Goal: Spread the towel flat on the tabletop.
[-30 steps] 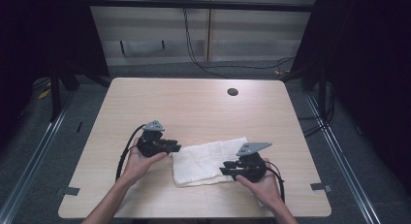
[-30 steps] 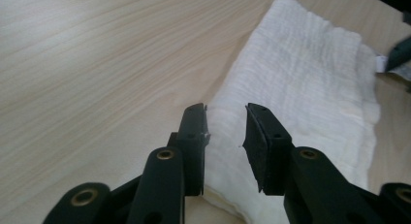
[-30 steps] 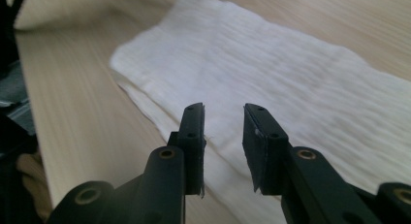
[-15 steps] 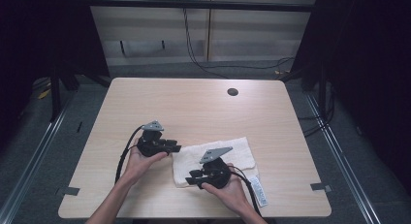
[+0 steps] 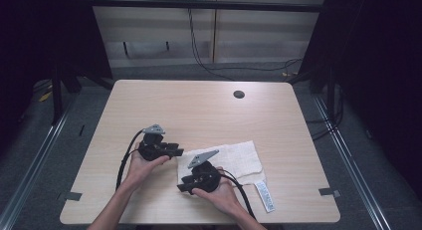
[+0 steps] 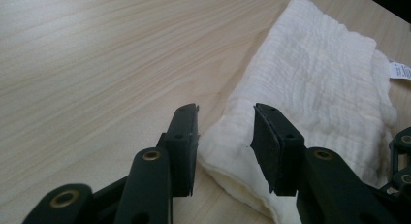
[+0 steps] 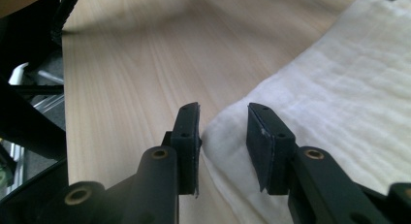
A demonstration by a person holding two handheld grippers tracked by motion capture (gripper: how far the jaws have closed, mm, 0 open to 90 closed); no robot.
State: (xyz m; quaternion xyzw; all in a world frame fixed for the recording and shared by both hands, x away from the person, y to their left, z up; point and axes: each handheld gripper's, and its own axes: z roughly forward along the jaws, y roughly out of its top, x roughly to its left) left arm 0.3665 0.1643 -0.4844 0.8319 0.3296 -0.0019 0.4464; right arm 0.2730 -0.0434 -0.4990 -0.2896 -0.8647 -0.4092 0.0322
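Left gripper (image 6: 225, 132): jaws part open, just been widening, a folded corner of the white cloth (image 6: 315, 103) between them, unpinched. Right gripper (image 7: 223, 136): same, just been opening over another cloth corner. Cloth flat on the near right of a pale wooden table (image 5: 199, 110), label (image 5: 264, 195) trailing. Beyond, a dark round hole (image 5: 239, 94), grey floor, cables, black curtains.

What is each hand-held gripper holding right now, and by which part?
Nothing: both hand-held grippers have just been opening, jaws apart at corners of the folded white cloth.
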